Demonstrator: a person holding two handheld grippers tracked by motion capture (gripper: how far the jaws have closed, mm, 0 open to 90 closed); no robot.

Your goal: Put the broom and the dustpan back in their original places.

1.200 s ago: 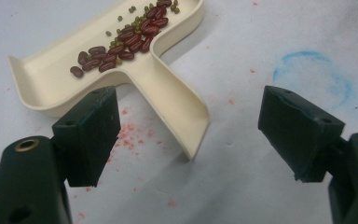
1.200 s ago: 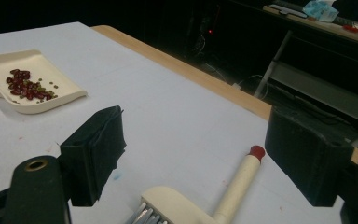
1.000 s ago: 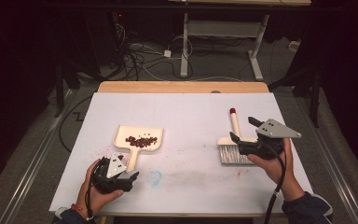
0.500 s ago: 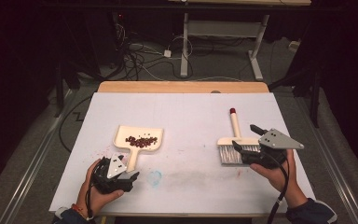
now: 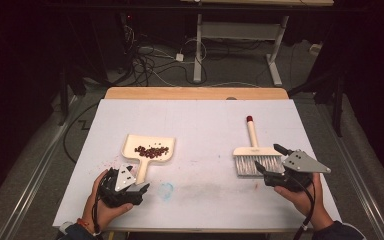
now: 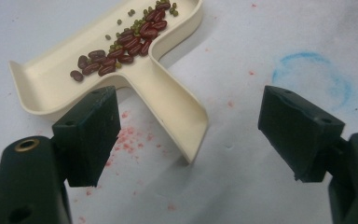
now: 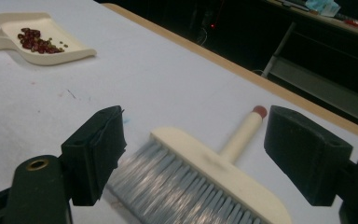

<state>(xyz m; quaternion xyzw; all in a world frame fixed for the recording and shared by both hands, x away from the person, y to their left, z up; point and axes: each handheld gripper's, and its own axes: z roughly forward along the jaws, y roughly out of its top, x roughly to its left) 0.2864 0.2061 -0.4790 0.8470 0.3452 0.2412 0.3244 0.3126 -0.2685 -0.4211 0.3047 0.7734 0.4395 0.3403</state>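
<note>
In the lower left of the high view, the left gripper [image 5: 130,189] rests on the white surface [image 5: 200,130], held in the person's left hand [image 5: 102,205]. Its fingers [image 6: 91,130] are spread wide with nothing between them; in the left gripper view they sit just short of the end of the dustpan's handle, which points into the gap without touching either finger. The cream dustpan [image 5: 150,152] lies flat just above that gripper, left of the frame's centre, its handle toward the person. A small heap of dark red beans [image 5: 151,151] with a few tiny green ones lies in its tray. Reddish specks mark the surface beside the handle, and a faint blue ring [image 5: 166,190] shows just right of the left gripper.

Right of centre lies a hand brush [image 5: 254,152] with a cream back, pale grey bristles toward the person and a red-tipped handle pointing to the far edge. The right gripper [image 5: 269,159], held in the right hand [image 5: 300,192] at the lower right, sits at the brush's near right corner. Its fingers [image 7: 95,149] are wide apart and grip nothing; in the right gripper view the bristles and brush back lie between and ahead of them.
</note>
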